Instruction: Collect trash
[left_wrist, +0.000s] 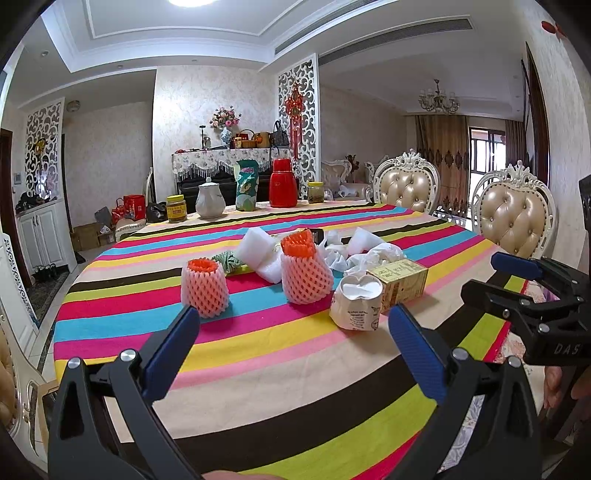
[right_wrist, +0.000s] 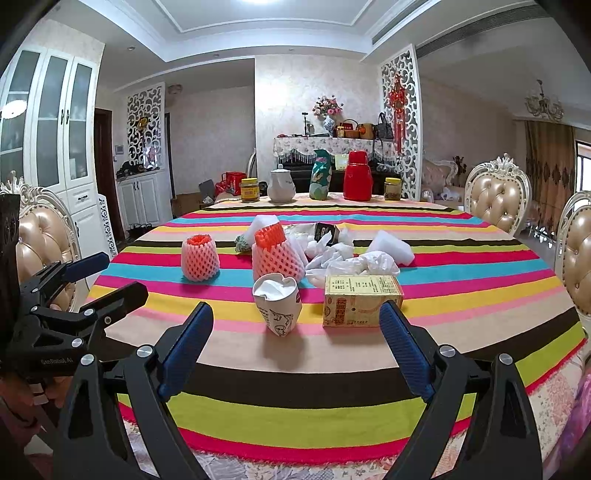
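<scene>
Trash lies in the middle of a striped tablecloth (left_wrist: 295, 354): a crushed paper cup (left_wrist: 356, 302) (right_wrist: 277, 304), a yellow carton (left_wrist: 400, 282) (right_wrist: 360, 301), two pink foam fruit nets (left_wrist: 205, 286) (left_wrist: 304, 273), white foam blocks (left_wrist: 258, 251), crumpled white plastic bags (left_wrist: 373, 254) (right_wrist: 351, 264) and a small dark box (right_wrist: 327, 232). My left gripper (left_wrist: 291, 325) is open and empty, hovering near the table's front edge, short of the cup. My right gripper (right_wrist: 297, 321) is open and empty, just before the cup and carton. Each gripper shows at the other view's side.
At the table's far edge stand a yellow-lidded jar (left_wrist: 176, 208), a white teapot (left_wrist: 209, 201), a green bag (left_wrist: 246, 186), a red thermos (left_wrist: 282, 182) and another jar (left_wrist: 316, 192). Padded chairs (left_wrist: 515, 218) (right_wrist: 40, 243) flank the table.
</scene>
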